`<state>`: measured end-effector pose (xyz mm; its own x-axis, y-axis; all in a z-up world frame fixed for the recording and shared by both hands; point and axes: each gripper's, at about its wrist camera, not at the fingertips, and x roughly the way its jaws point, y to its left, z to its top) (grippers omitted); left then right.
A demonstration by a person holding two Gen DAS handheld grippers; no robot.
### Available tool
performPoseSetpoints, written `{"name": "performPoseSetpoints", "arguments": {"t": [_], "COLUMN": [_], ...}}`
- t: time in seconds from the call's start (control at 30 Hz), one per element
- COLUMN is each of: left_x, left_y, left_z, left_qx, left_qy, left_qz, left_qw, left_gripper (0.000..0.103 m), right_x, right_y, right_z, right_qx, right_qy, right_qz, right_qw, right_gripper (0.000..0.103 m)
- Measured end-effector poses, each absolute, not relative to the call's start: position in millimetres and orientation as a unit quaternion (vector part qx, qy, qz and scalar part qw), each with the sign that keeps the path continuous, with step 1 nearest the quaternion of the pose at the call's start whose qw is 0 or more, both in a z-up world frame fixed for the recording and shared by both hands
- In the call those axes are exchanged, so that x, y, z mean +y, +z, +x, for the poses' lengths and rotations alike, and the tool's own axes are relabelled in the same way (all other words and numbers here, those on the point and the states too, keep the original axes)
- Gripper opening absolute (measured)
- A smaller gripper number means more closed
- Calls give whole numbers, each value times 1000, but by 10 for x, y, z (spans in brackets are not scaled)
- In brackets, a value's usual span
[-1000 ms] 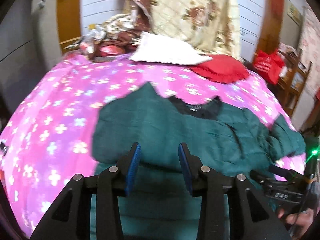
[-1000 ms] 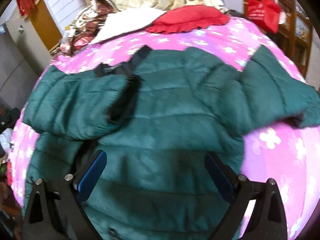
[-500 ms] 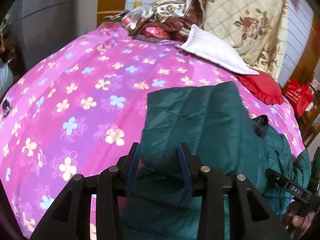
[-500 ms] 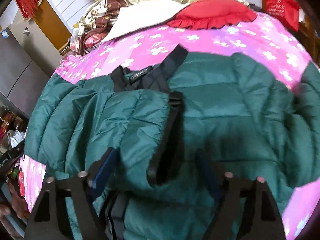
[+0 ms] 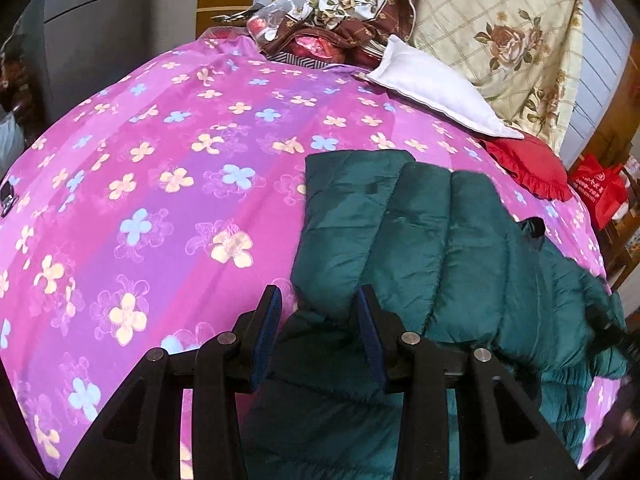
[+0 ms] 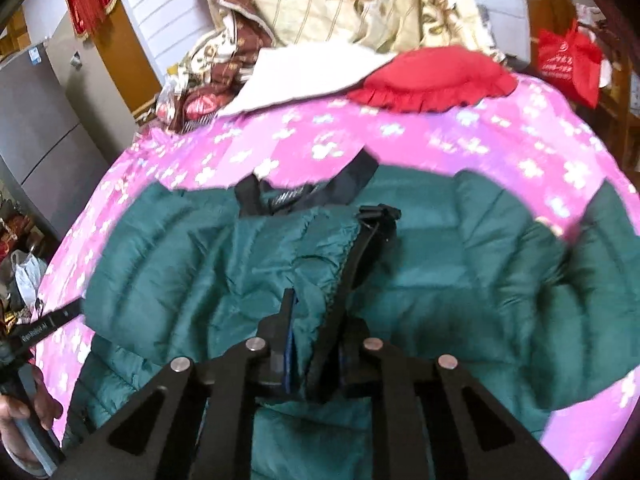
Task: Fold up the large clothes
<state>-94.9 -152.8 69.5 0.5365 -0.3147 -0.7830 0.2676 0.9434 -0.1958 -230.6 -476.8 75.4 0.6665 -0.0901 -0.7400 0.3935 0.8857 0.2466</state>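
right jaws: the right gripper (image 6: 310,344) has just closed down, its pads pinching the black-trimmed front edge of the dark green quilted puffer jacket (image 6: 420,280), seemingly to carry that edge across for the next fold.
left jaws: the left gripper (image 5: 318,332) stands narrowly apart, with the jacket's folded left side bulging between the pads; whether they press it cannot be told.
jacket: spread on the pink flower-print bedspread (image 5: 160,200), its black collar (image 6: 280,196) pointing to the far end of the bed, one side already laid over its middle.
beyond the jacket: a red frilled cushion (image 6: 432,80) and a white pillow (image 5: 432,84) lie past the collar.
left view only: bare bedspread beside the jacket's folded edge.
right view only: the collar, the trim, the person's hand (image 6: 20,420) holding the other tool's handle.
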Motion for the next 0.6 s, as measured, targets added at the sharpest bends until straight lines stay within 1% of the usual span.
{"name": "performPoseSetpoints", "arguments": {"t": [0.23, 0.53, 0.6], "left_x": [-1567, -1666, -1631], "left_y": [497, 403, 426], "left_z": [-1051, -841, -807], "left_qx": [479, 472, 467], "left_qy": [-185, -140, -143], "left_qz": [0, 11, -5], "left_qw": [858, 870, 873], "left_gripper": [17, 17, 17], "right_x": [-5082, -5073, -5067], "right_y": [1138, 1508, 1587], "right_z": [-2582, -2779, -2831], "right_qx": [352, 315, 305], "right_qy": [-159, -140, -142], "right_qz": [204, 212, 209], "right_qw": [900, 914, 918], "right_gripper": [15, 14, 13]}}
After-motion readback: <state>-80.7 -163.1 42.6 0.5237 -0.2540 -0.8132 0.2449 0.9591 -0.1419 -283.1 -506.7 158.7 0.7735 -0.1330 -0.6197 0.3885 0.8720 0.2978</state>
